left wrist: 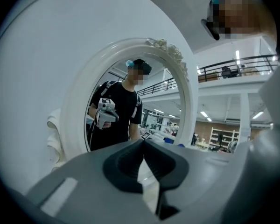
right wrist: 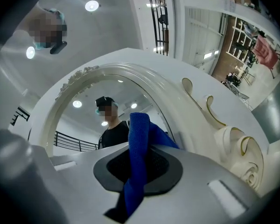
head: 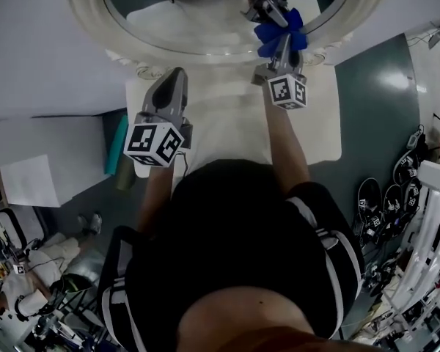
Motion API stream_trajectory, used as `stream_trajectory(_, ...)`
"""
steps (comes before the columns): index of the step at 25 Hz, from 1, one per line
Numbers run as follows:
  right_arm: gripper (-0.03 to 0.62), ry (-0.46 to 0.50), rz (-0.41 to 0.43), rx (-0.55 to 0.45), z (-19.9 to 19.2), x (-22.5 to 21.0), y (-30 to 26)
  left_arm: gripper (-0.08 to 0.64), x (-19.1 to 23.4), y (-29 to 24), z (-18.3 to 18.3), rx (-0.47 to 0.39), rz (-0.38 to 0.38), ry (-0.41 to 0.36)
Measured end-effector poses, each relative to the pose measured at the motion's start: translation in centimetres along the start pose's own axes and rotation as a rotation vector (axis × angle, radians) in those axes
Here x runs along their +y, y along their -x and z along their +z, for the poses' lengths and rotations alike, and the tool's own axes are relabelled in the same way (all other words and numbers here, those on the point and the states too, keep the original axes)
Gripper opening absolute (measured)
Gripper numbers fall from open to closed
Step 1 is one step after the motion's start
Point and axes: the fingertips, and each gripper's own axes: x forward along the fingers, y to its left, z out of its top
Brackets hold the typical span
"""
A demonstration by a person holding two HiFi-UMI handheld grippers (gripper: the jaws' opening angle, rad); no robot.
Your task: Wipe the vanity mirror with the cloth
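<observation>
Head view: the vanity mirror (head: 205,28), oval in a white carved frame, is seen at 12 o'clock, standing on the white desk (head: 227,134).

The right gripper (head: 278,48) is held up at 1 o'clock, at the lower right part of the glass. Its jaws are clamped on the blue cloth (head: 268,31). The cloth is bunched at the jaw tips, and its reflection is met right above it, so it appears to be pressed on the glass just inside the frame. In the right gripper view, the cloth (right wrist: 139,139) is seen standing up between the pinching jaws of the right gripper (right wrist: 137,164), with a tail hanging below them. The mirror (right wrist: 84,111) is seen just behind the cloth, and the frame's scrollwork is seen at 3 to 4 o'clock.

The left gripper (head: 177,73) is held at 11 o'clock, above the desk and short of the frame's lower rim. In the left gripper view, the jaws of the left gripper (left wrist: 143,146) are pressed together with nothing between them. They are pointed at the mirror (left wrist: 130,101), in which a person in a black shirt is reflected.
</observation>
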Motion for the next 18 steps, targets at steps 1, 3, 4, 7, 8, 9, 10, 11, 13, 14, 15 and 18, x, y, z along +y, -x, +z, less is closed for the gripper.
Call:
stream_trajectory(1, 0.026, 0.010, 0.006, -0.004, 0.2, 0.3, -0.2, 0.009, 0.3, 0.0, 0.2, -0.001, 0.006, 0.002)
stream_trajectory(3, 0.027, 0.028, 0.029, -0.007, 0.7, 1.1, -0.9, 0.009, 0.7, 0.1, 0.4, 0.000, 0.021, 0.011)
stream_trajectory(4, 0.026, 0.037, 0.046, -0.010, 1.0, 1.7, -1.3, 0.009, 0.9, 0.0, 0.6, 0.000, 0.025, 0.014)
stream_trajectory(7, 0.026, 0.078, 0.101, -0.032, 2.2, 3.4, -2.5, 0.009, 1.0, -0.5, 0.7, -0.005, 0.021, 0.022)
stream_trajectory(8, 0.028, 0.097, 0.120, -0.037, 2.5, 3.9, -2.6, 0.009, 0.9, -0.6, 0.6, -0.009, 0.019, 0.024)
stream_trajectory(9, 0.027, 0.116, 0.138, -0.040, 2.8, 4.5, -2.7, 0.009, 0.7, -0.5, 0.6, -0.013, 0.018, 0.027)
stream_trajectory(10, 0.026, 0.134, 0.156, -0.043, 3.1, 5.0, -2.7, 0.009, 0.6, -0.4, 0.5, -0.018, 0.017, 0.029)
stream_trajectory(11, 0.026, 0.152, 0.175, -0.047, 3.4, 5.6, -2.8, 0.009, 0.5, -0.3, 0.5, -0.022, 0.017, 0.031)
stream_trajectory(13, 0.027, 0.193, 0.220, -0.053, 3.9, 7.1, -3.1, 0.009, 0.4, -0.1, 0.6, -0.031, 0.020, 0.035)
stream_trajectory(14, 0.028, 0.214, 0.244, -0.056, 4.1, 7.9, -3.3, 0.009, 0.4, 0.0, 0.7, -0.035, 0.023, 0.038)
stream_trajectory(15, 0.026, 0.233, 0.265, -0.059, 4.2, 8.7, -3.6, 0.009, 0.5, 0.1, 0.7, -0.039, 0.025, 0.041)
stream_trajectory(18, 0.026, 0.285, 0.309, -0.065, 4.4, 10.5, -4.1, 0.009, 1.0, 0.4, 0.7, -0.050, 0.037, 0.049)
